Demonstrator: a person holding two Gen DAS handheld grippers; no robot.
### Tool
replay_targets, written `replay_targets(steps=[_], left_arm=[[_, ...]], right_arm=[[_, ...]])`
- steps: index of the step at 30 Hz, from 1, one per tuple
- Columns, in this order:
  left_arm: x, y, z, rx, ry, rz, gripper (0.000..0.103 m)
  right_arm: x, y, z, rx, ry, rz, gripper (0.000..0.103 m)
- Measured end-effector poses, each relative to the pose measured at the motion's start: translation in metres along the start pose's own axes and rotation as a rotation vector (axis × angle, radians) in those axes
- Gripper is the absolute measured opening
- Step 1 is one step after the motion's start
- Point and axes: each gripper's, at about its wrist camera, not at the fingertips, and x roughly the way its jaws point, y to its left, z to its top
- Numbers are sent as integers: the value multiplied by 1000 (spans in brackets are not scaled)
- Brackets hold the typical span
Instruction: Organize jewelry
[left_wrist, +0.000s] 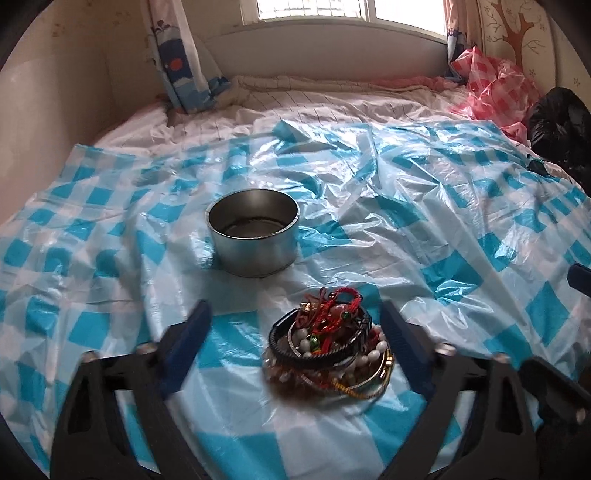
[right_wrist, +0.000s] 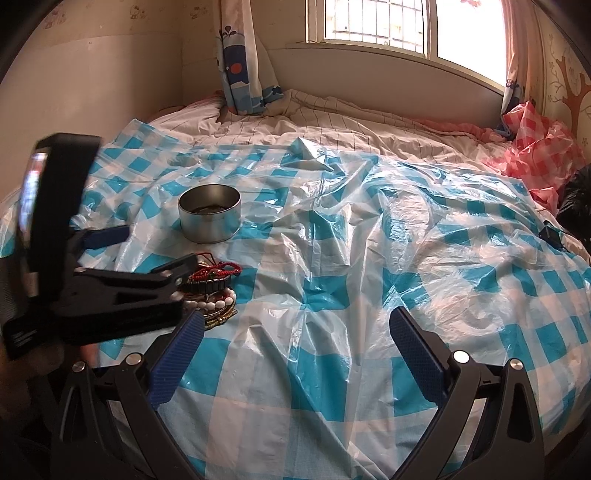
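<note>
A pile of jewelry (left_wrist: 328, 343), with bead bracelets, red cords, a black band and gold bangles, lies on the blue-and-white checked plastic sheet (left_wrist: 424, 229). A round metal tin (left_wrist: 254, 236), open on top, stands just beyond it. My left gripper (left_wrist: 295, 325) is open, its blue fingers on either side of the pile. In the right wrist view the pile (right_wrist: 214, 291) and tin (right_wrist: 209, 213) sit at the left, with the left gripper (right_wrist: 147, 254) over the pile. My right gripper (right_wrist: 297, 332) is open and empty, to the right of the pile.
The sheet covers a bed with a striped quilt (left_wrist: 314, 103) behind. A red checked plastic bag (left_wrist: 495, 81) and a black bag (left_wrist: 561, 125) lie at the far right. A curtain (left_wrist: 181, 55) hangs at the back left under the window.
</note>
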Motion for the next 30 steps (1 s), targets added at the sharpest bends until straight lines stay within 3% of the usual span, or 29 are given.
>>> replay_targets(steps=[1, 3, 7, 9, 12, 21, 30], left_arm=[[7, 1, 1, -7, 18, -11, 67], [16, 3, 0, -25, 51, -38, 43], [30, 5, -2, -46, 87, -64, 20], [31, 6, -3, -48, 89, -64, 3], [27, 10, -2, -82, 60, -88, 3], [-5, 52, 1, -305, -88, -257, 3], [-31, 74, 2, -370, -193, -163, 3]], right_arm=[[1, 1, 0, -1, 6, 0, 96], [2, 0, -1, -4, 12, -2, 96], [0, -4, -1, 9, -50, 8, 96], [-2, -5, -1, 11, -77, 10, 96], [-1, -8, 1, 15, -90, 17, 96], [6, -7, 4, 29, -21, 92, 96], [60, 18, 26, 46, 87, 302, 96]])
